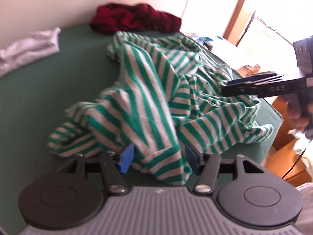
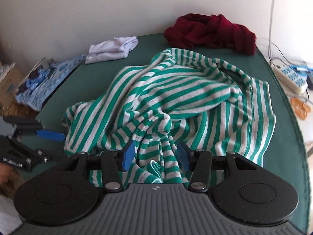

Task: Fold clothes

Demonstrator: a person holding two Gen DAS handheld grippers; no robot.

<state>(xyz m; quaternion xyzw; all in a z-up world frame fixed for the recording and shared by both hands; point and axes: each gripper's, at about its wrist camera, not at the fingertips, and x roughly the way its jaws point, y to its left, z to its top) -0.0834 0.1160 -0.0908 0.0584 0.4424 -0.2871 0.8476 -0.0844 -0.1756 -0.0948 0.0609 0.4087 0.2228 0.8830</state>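
Right wrist view: striped shirt (image 2: 176,98) crumpled on green table (image 2: 93,74)

Each gripper is black, with two round discs, screw-headed link bars and a ribbed grey body behind blue finger pads (image 2: 128,155). The left gripper (image 1: 158,158) matches the right gripper (image 2: 156,155); white lettering marks their sides.

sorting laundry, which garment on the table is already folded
The white garment by the wall: it lies in a neat flat fold, while the striped shirt and dark red garment are crumpled heaps.
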